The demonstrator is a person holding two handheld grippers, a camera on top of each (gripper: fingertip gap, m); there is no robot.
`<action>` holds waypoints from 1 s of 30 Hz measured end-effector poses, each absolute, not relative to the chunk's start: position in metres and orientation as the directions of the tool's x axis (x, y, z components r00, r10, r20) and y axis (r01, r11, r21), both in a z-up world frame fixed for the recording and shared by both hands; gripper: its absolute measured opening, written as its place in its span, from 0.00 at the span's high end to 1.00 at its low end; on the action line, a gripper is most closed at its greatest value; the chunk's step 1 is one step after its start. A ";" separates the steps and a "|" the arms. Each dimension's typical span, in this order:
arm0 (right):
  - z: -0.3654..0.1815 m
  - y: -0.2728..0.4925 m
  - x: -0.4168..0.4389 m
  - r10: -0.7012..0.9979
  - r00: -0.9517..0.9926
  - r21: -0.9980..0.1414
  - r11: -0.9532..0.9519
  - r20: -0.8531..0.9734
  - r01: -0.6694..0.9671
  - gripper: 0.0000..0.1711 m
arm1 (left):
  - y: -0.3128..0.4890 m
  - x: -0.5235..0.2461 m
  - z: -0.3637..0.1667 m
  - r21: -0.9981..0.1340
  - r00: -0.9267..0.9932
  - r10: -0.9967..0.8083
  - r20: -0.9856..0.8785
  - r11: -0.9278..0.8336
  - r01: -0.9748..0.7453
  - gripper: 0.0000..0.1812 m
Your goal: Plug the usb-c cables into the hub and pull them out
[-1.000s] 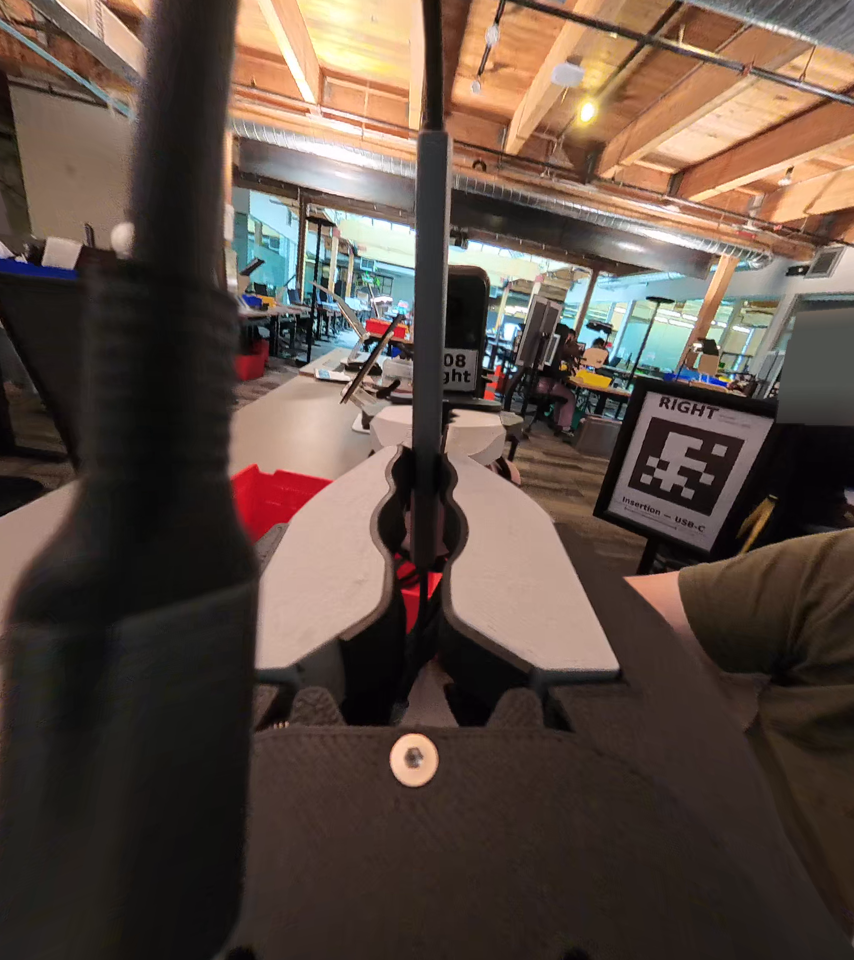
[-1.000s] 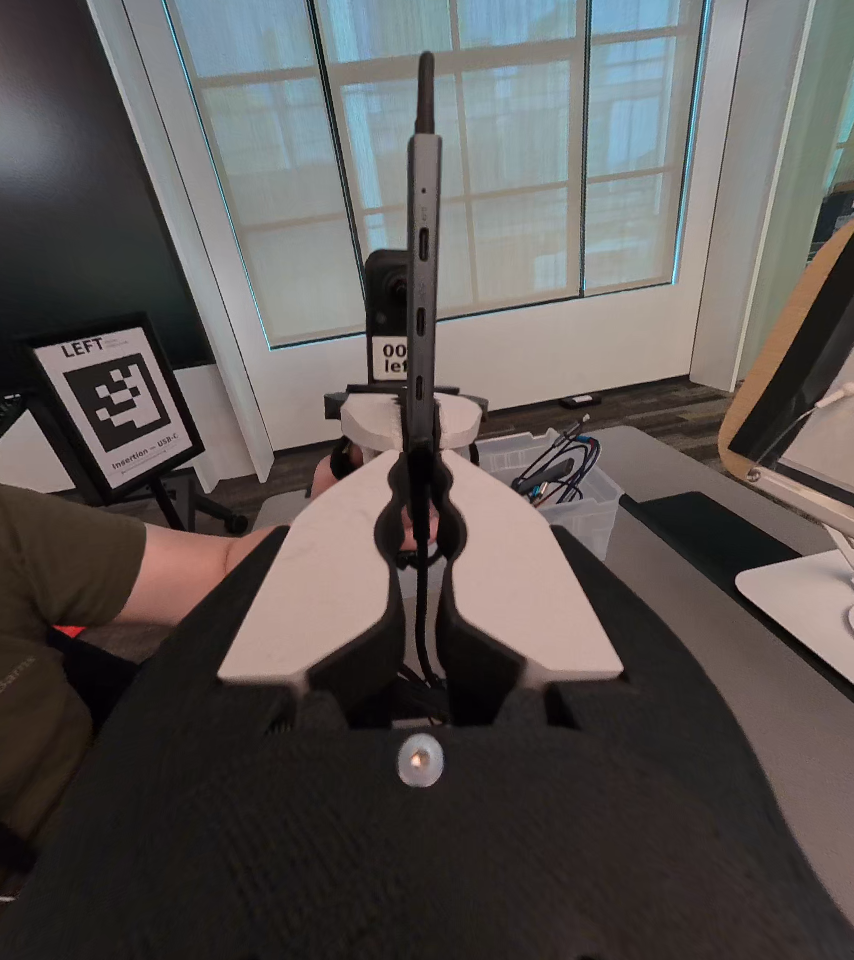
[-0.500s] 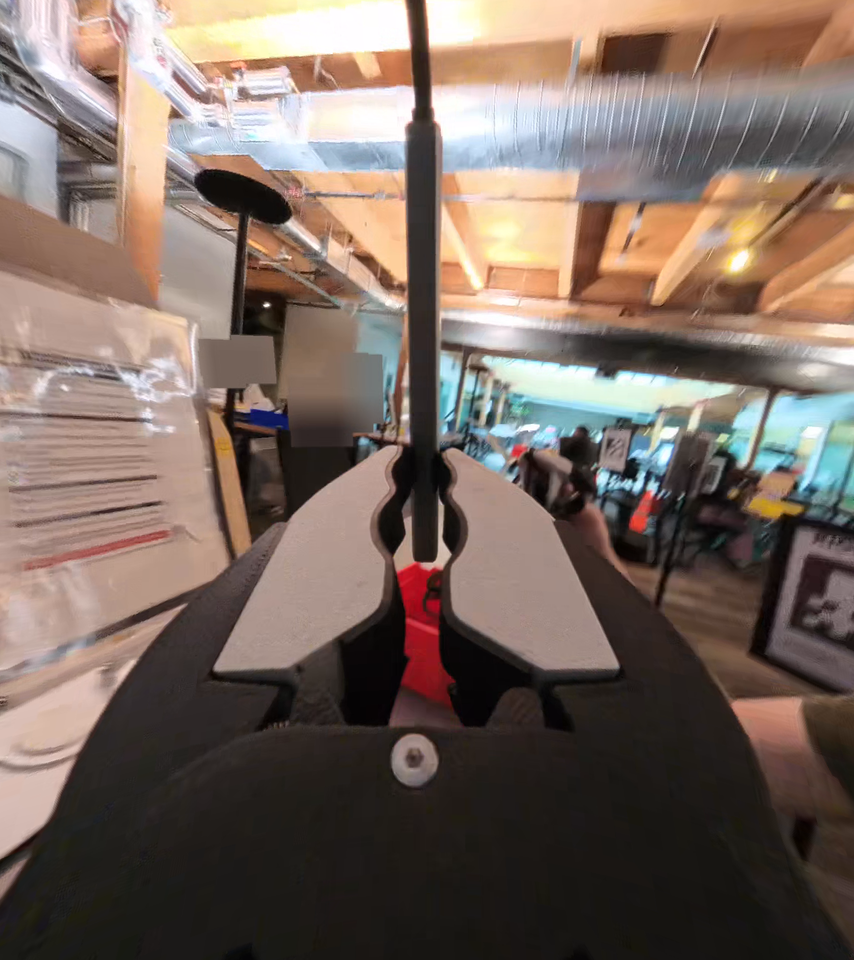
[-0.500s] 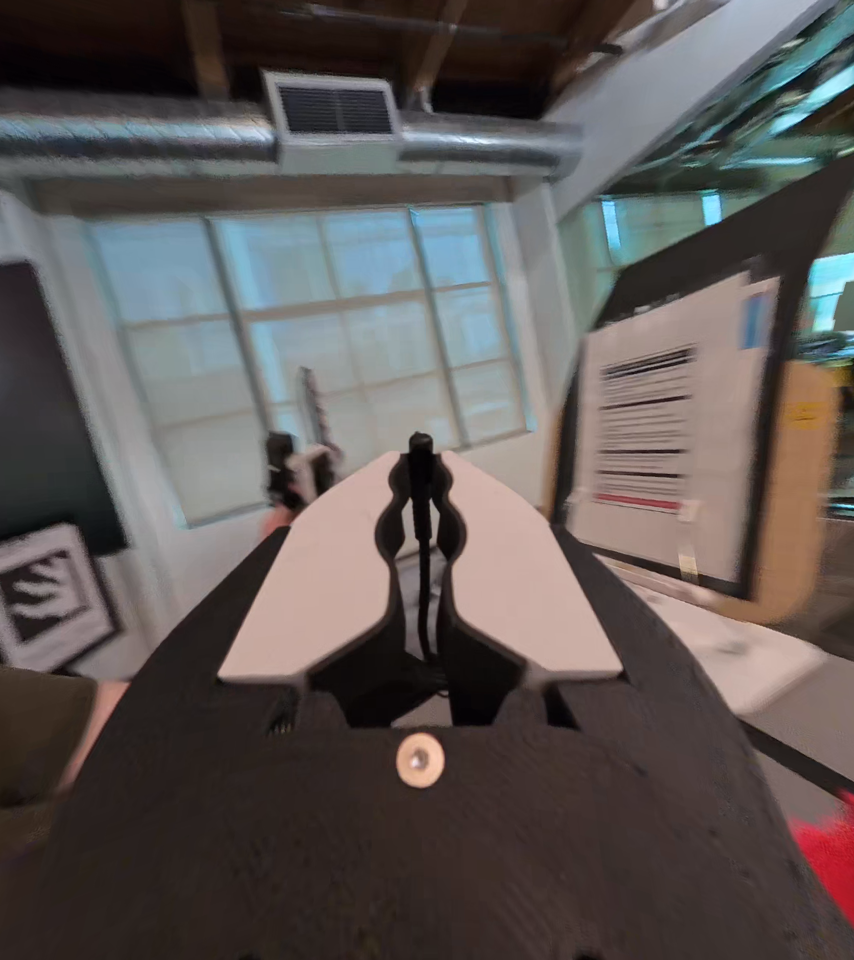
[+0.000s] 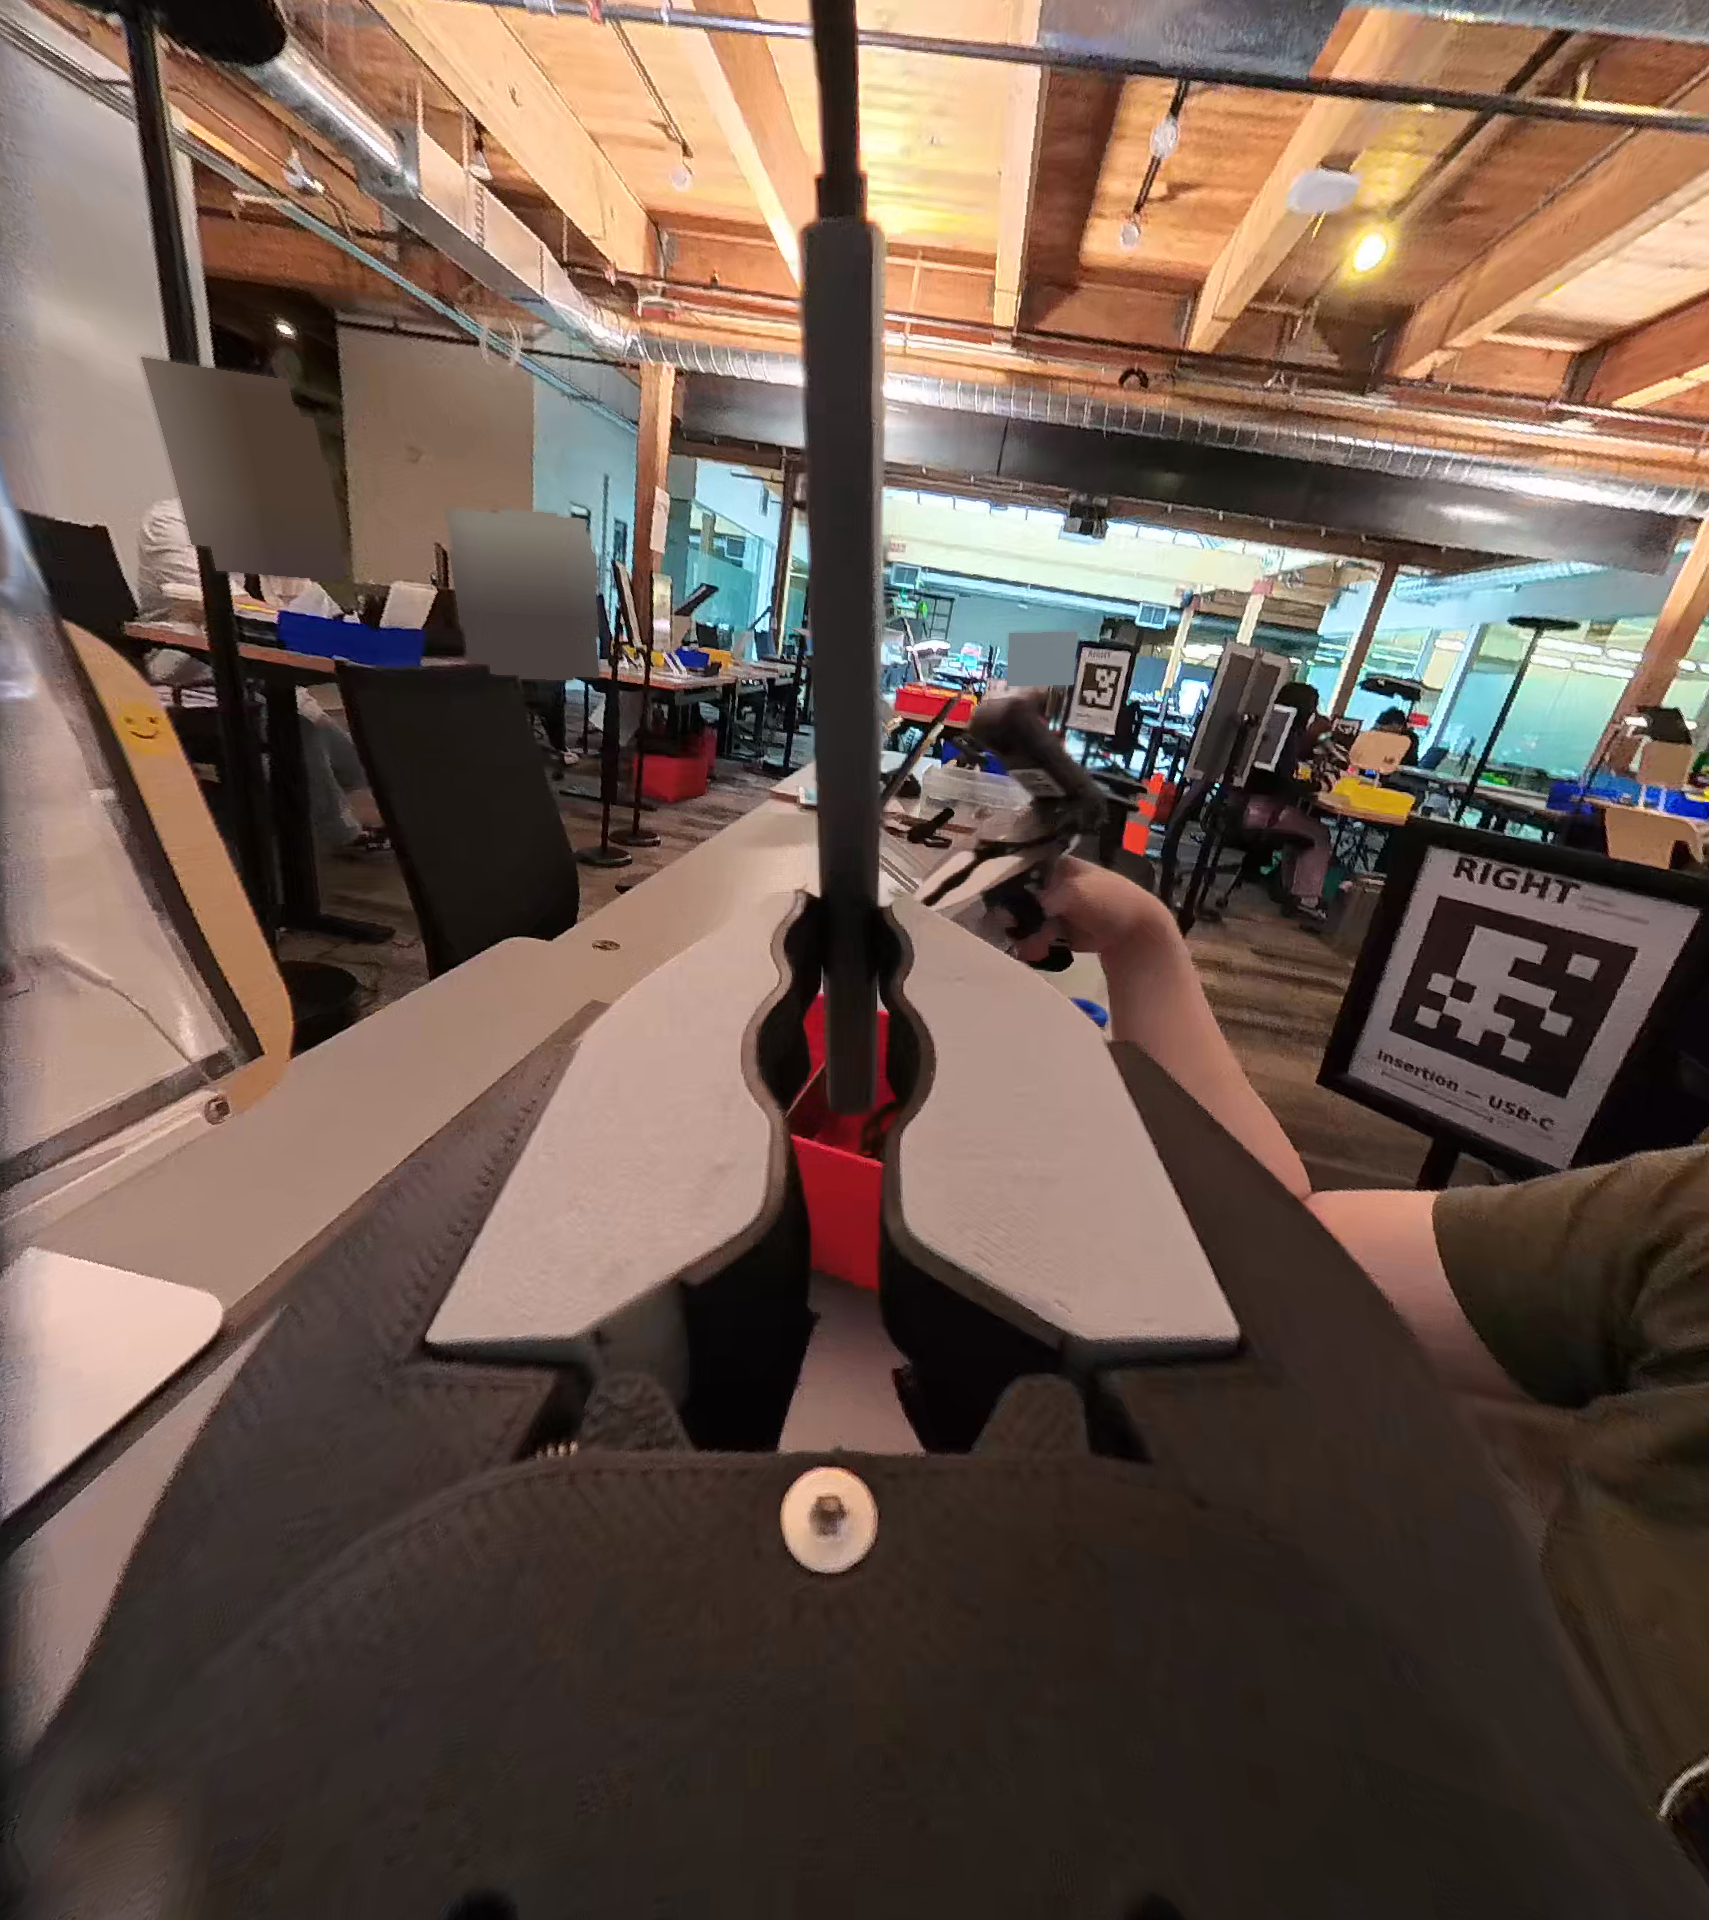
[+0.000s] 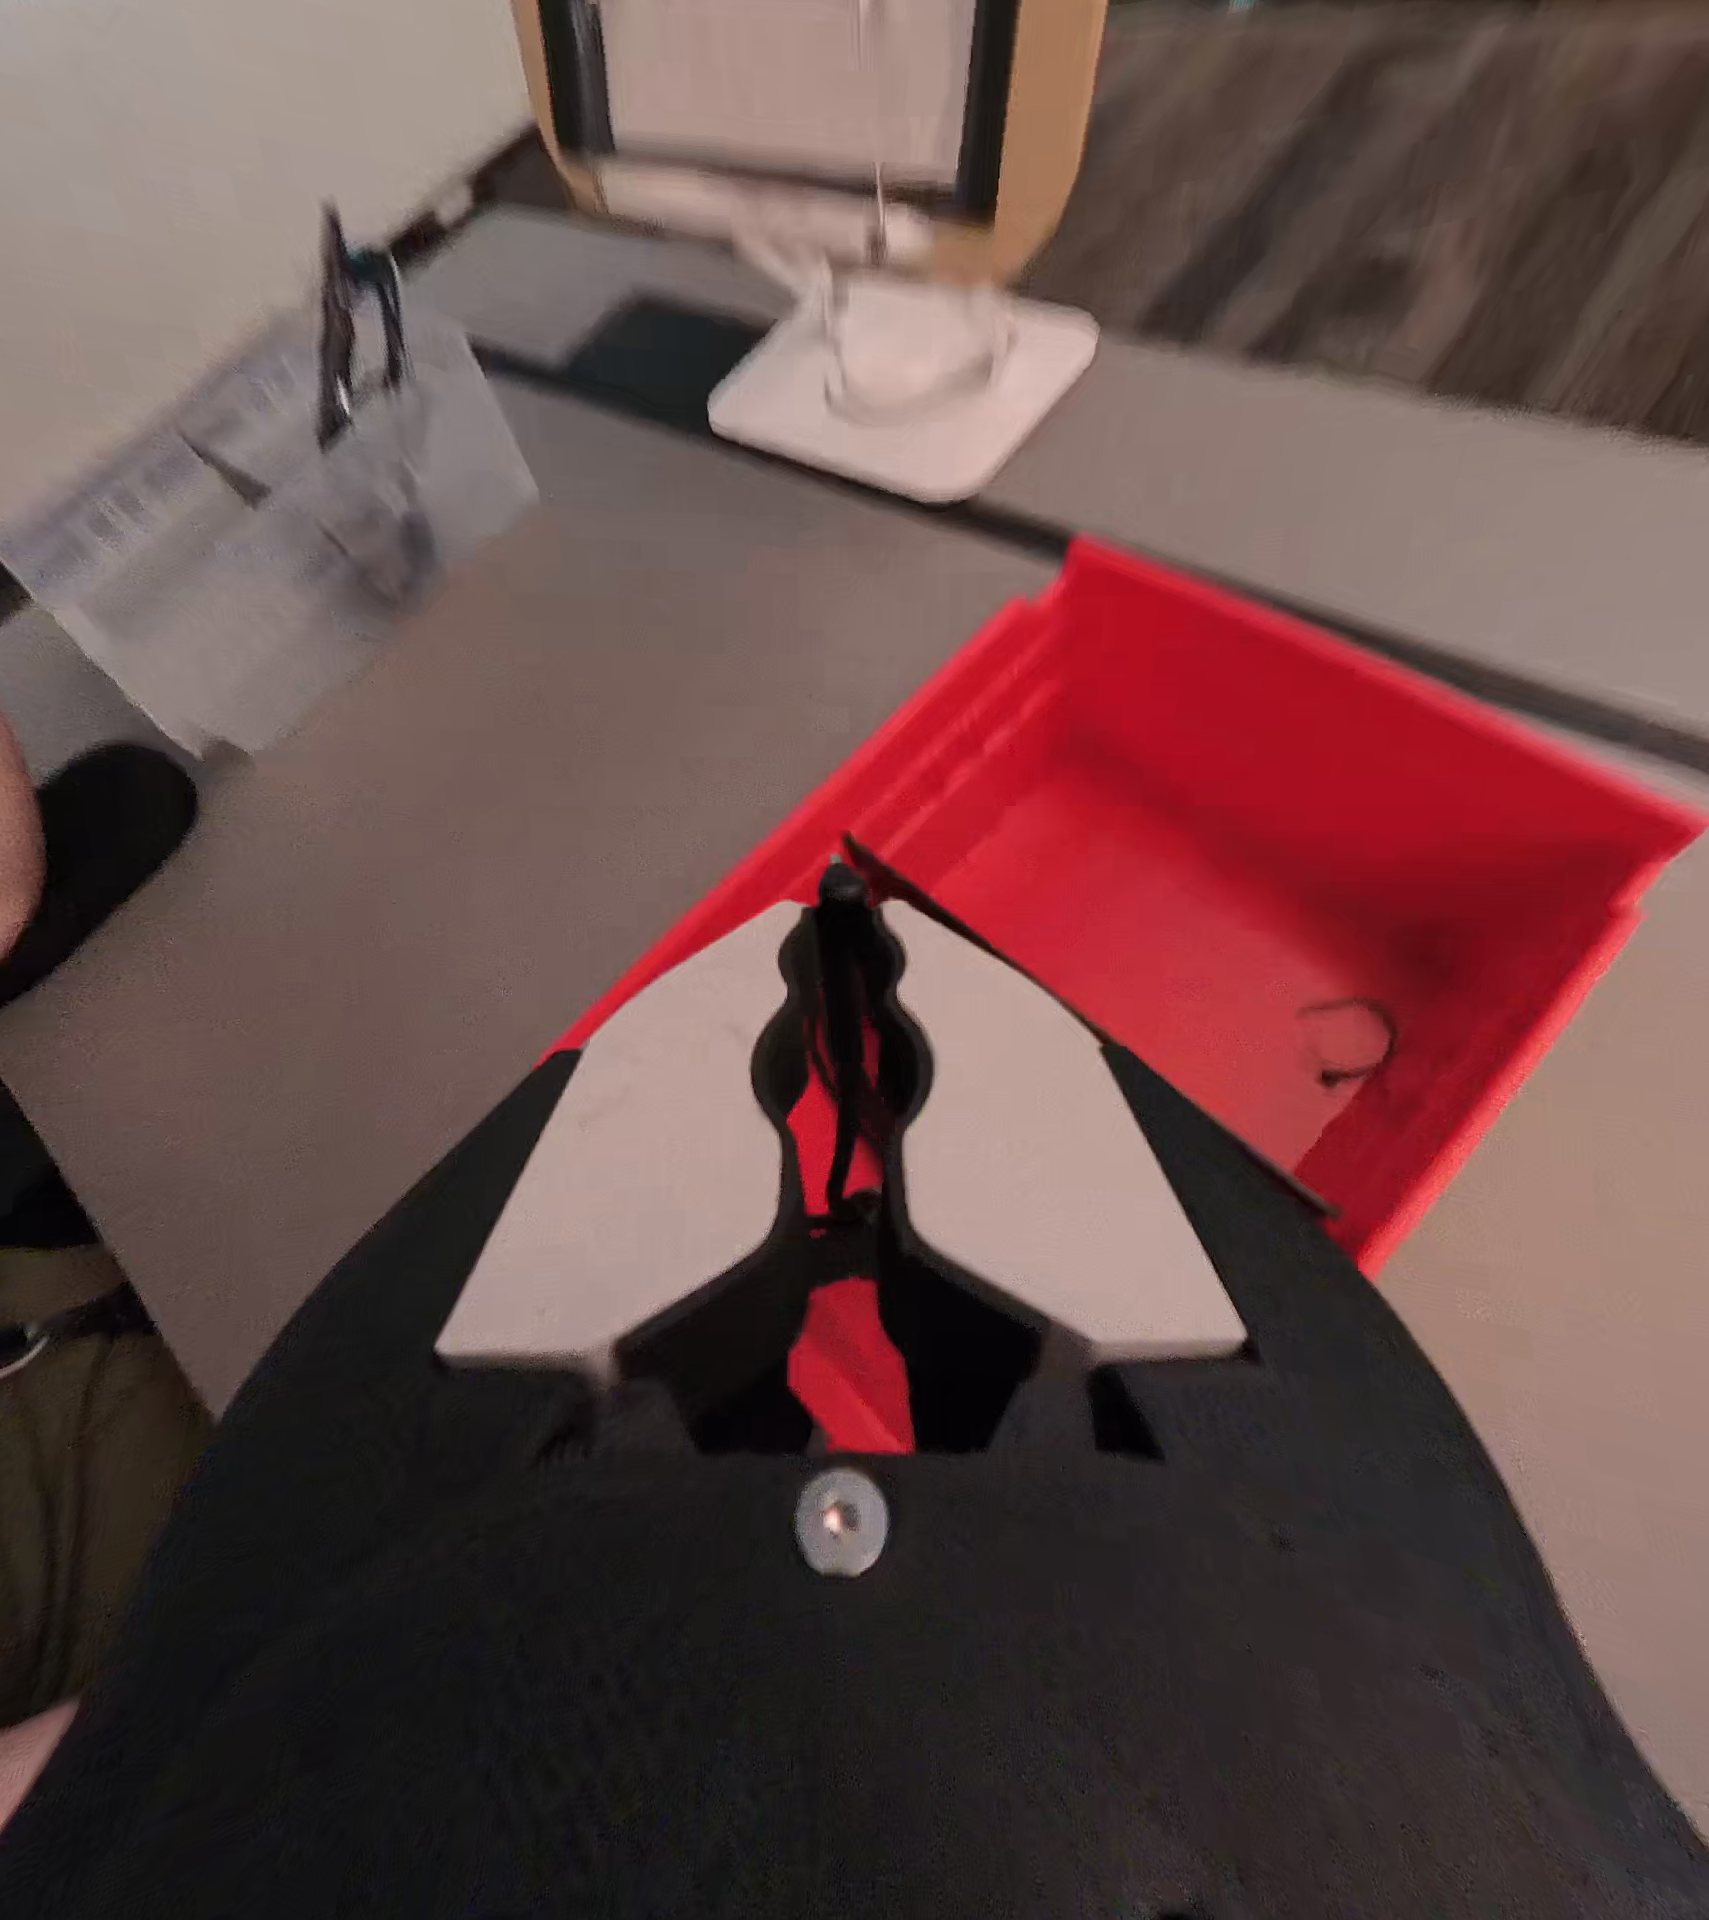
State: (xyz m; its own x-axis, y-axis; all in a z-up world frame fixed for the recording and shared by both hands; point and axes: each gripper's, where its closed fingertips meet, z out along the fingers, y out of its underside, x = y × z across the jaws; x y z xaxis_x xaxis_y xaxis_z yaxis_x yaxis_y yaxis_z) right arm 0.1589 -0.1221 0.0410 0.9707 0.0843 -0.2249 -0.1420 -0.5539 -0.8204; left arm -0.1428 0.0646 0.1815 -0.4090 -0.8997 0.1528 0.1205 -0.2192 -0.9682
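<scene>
Left gripper (image 5: 842, 940) is clamped on the grey hub (image 5: 842, 644), which stands upright between the jaws with its own black cord (image 5: 834, 94) running up out of frame. Below it sits the red bin (image 5: 834, 1195) on the grey table (image 5: 559, 997). Right gripper (image 6: 845, 909) is closed on the black cable (image 6: 845, 1049), plug end poking just past the tips, over the near-left edge of the red bin (image 6: 1276, 748). A clear bin (image 6: 268, 520) with more cables sits blurred towards the table's far-left edge. White stand base (image 6: 933, 416) at the far edge.
</scene>
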 end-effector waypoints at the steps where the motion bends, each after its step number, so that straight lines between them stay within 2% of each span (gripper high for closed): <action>1: 0.029 -0.119 0.159 0.093 0.966 -0.791 -0.595 -0.241 -0.140 0.94 | 0.062 -0.141 0.180 -0.971 -0.412 -0.899 0.149 -0.213 0.113 0.95; 6: -0.026 -0.083 0.144 0.254 0.908 -0.712 -0.699 -0.334 -0.066 0.95 | 0.050 -0.133 0.175 -0.977 -0.429 -0.893 0.140 -0.195 0.086 0.95; 10: -0.066 -0.066 0.121 0.299 0.812 -0.575 -0.817 -0.501 -0.053 0.94 | 0.041 -0.124 0.167 -0.982 -0.443 -0.886 0.139 -0.181 0.054 0.95; 14: -0.065 -0.041 0.109 0.330 0.791 -0.607 -0.792 -0.515 -0.065 0.94 | 0.031 -0.115 0.159 -0.984 -0.464 -0.873 0.150 -0.179 0.019 0.95; 20: -0.080 -0.045 0.125 0.276 0.850 -0.575 -0.817 -0.449 -0.038 0.93 | 0.020 -0.107 0.151 -0.987 -0.479 -0.865 0.147 -0.160 -0.013 0.95; 30: -0.070 -0.068 0.183 0.070 0.935 -0.606 -0.778 -0.347 -0.167 0.93 | 0.016 -0.106 0.151 -0.988 -0.482 -0.864 0.146 -0.156 -0.018 0.95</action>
